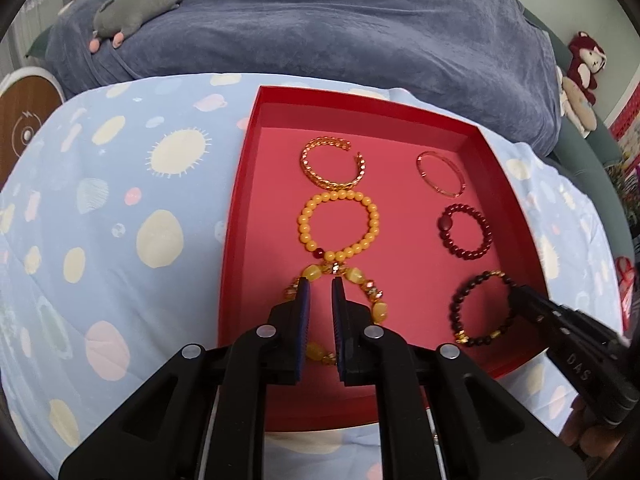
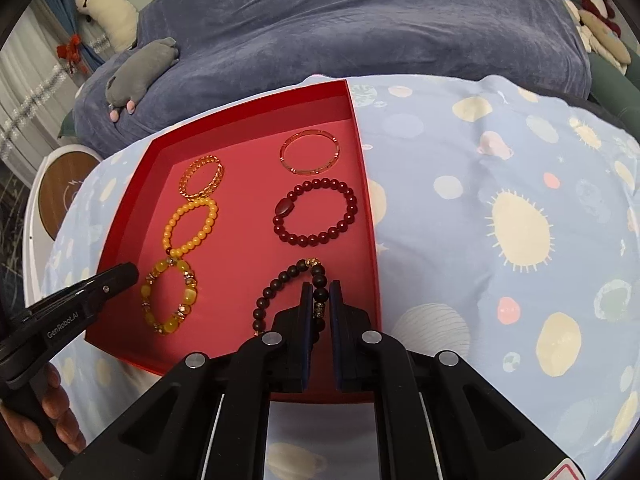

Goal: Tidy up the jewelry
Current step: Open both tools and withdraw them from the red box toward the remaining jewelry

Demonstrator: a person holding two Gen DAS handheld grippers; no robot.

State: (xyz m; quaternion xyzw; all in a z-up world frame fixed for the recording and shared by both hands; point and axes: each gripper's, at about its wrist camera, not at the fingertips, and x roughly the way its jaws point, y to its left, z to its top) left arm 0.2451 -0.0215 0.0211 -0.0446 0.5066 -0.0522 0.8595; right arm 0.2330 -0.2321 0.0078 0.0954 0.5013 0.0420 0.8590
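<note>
A red tray [image 1: 516, 184] [image 2: 366, 184] lies on a blue patterned cloth and holds several bracelets in two columns. My left gripper [image 1: 321, 283] hangs over the yellow stone bracelet [image 1: 378, 304] [image 2: 188, 300], jaws slightly apart with nothing between them. My right gripper [image 2: 321, 288] [image 1: 516, 292] has its jaws around one side of the dark bead bracelet [image 2: 280, 280] [image 1: 460, 312], with a narrow gap. Also in the tray are a yellow bead bracelet [image 1: 372, 216] [image 2: 208, 220], a gold cuff [image 1: 320, 176] [image 2: 202, 178], a dark red bead bracelet [image 1: 484, 236] [image 2: 344, 196] and a thin pink bangle [image 1: 440, 188] [image 2: 308, 154].
The blue cloth [image 1: 120, 220] [image 2: 500, 220] covers a rounded surface. Behind it lie a dark blue blanket [image 1: 340, 20] and a grey plush [image 1: 140, 4]. A round wooden object [image 1: 24, 128] stands at the left. Plush toys [image 1: 584, 68] sit at the right.
</note>
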